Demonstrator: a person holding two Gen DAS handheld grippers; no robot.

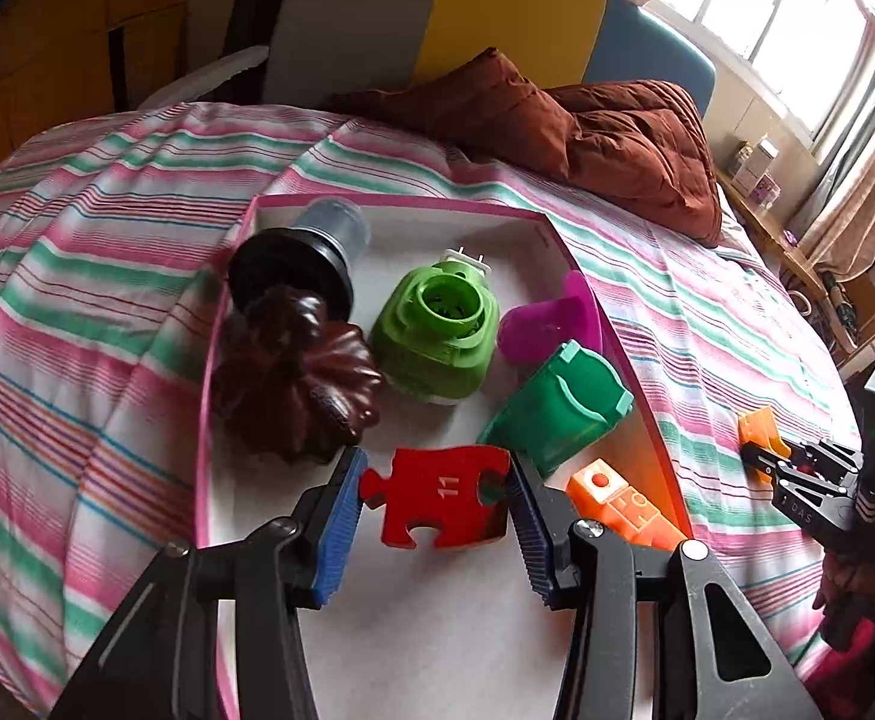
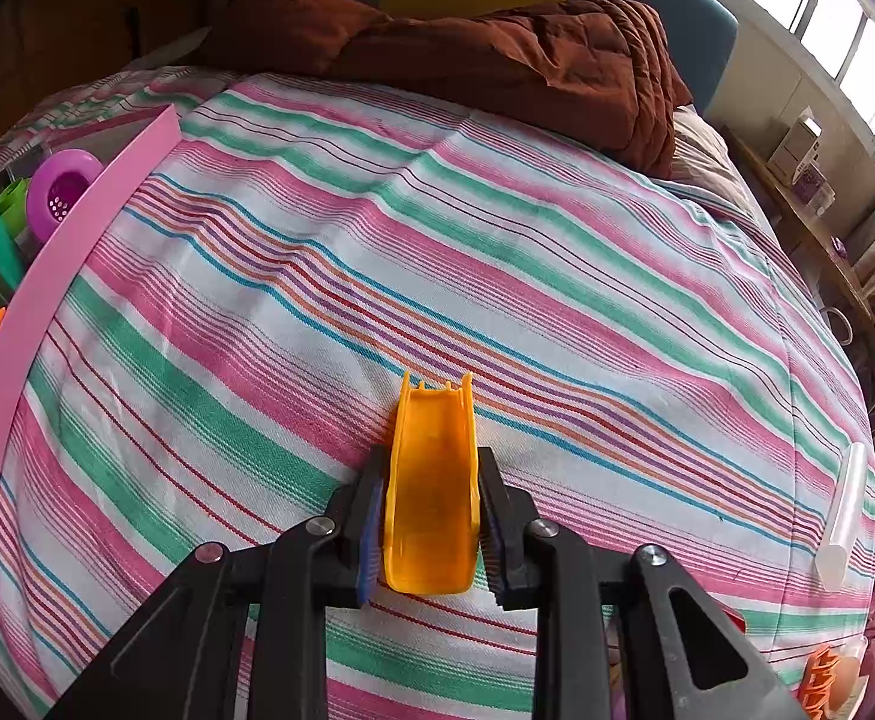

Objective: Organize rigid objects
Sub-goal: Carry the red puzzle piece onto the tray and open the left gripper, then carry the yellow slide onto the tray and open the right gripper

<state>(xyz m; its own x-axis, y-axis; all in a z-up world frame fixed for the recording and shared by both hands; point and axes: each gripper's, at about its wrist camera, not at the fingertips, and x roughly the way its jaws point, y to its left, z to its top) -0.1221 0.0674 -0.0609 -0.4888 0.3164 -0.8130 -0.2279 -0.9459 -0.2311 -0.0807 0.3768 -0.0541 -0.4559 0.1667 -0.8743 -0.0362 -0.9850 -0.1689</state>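
Jaws on the left gripper [image 1: 434,495] are pinching a red puzzle piece [image 1: 440,495] marked 11, blue pads pressed on both of its edges, and it hangs just over the white floor of the pink-walled box [image 1: 389,204] near the front. Jaws on the right gripper [image 2: 431,516] are clamped on a little orange-yellow slide [image 2: 432,492], held over the striped bedspread [image 2: 497,252] well to the right of the box. So my read is we're mid drop-off: the puzzle piece is about to go in, and the slide is waiting its turn. Already in the box there's a dark brown fluted mould [image 1: 299,384], a black-and-grey cylinder thing [image 1: 305,258], a light green plug-in gadget [image 1: 437,330], a magenta cup [image 1: 548,321], a darker green container [image 1: 557,408] leaning on the right wall, and an orange block [image 1: 623,507] in the front right corner. Next move looks like easing the piece down onto the bare patch in front of the mould and letting go, without knocking the green container or the block just beside it. Then the slide has to travel left over the pink wall. Everything sits on a bed, no bench anywhere, so the box rests on soft cloth and could tip if leaned on. A rust-brown duvet [image 2: 527,42] is bunched at the head, a window [image 1: 785,6] lights the right side, and a cluttered shelf runs under it. A white tube [image 2: 845,516] lies on the bedspread far right.
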